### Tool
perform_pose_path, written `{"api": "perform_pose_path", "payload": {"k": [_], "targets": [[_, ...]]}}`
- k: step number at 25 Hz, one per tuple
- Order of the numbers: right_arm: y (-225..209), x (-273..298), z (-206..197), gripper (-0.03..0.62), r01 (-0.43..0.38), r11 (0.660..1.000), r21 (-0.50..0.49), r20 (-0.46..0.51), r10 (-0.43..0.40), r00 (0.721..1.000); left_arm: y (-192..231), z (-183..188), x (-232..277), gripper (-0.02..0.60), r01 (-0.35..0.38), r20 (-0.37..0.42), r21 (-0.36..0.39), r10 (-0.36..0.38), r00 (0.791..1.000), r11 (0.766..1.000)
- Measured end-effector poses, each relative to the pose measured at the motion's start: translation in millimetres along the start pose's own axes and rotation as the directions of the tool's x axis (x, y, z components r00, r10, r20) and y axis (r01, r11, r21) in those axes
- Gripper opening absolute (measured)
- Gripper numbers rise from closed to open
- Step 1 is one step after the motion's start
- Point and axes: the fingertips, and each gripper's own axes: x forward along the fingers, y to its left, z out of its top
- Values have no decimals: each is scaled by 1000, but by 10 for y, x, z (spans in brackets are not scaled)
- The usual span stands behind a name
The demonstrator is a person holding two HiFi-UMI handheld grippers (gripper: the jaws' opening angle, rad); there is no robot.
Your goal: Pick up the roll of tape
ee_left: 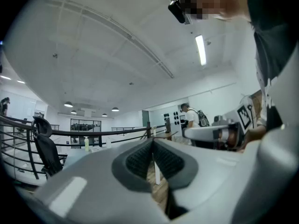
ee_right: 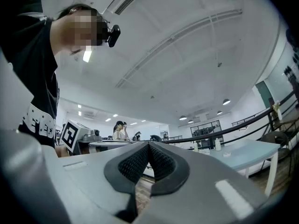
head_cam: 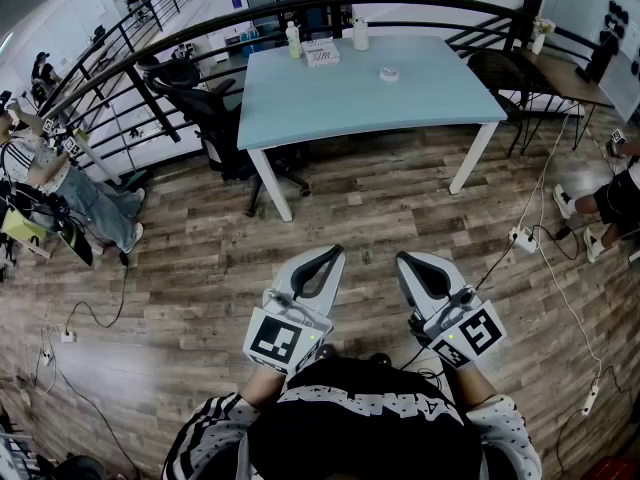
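Observation:
The roll of tape (head_cam: 389,73) is a small pale ring lying on the light blue table (head_cam: 400,103), toward its far right part. Both grippers hang close to my body over the wooden floor, well short of the table. My left gripper (head_cam: 335,252) is shut with nothing between its pads, as the left gripper view (ee_left: 152,142) also shows. My right gripper (head_cam: 402,258) is shut and empty too (ee_right: 149,144). In the right gripper view the table (ee_right: 247,154) lies off to the right, with a small pale thing (ee_right: 226,154) on it that may be the tape.
A green-tinted bottle (head_cam: 293,40), a flat box (head_cam: 322,53) and a white bottle (head_cam: 360,34) stand at the table's far edge. A black office chair (head_cam: 200,108) sits at its left. A power strip (head_cam: 522,238) and cables cross the floor at right. A dark railing (head_cam: 150,53) curves behind.

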Motion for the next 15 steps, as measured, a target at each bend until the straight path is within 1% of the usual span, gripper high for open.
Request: {"api": "perform_pose_path", "payload": {"k": [3, 9, 15], "targets": [[-26, 2, 15, 3, 1, 1000, 1, 2, -1, 1000, 4, 11, 26, 0, 4, 11, 33, -4, 1000, 999], [-41, -10, 2, 3, -18, 1000, 22, 11, 18, 1000, -21, -14, 43, 0, -5, -7, 34, 5, 1000, 999], [-94, -113, 49, 3, -31, 999, 16, 30, 31, 999, -118, 8, 124, 0, -3, -5, 31, 4, 1000, 1000]]}}
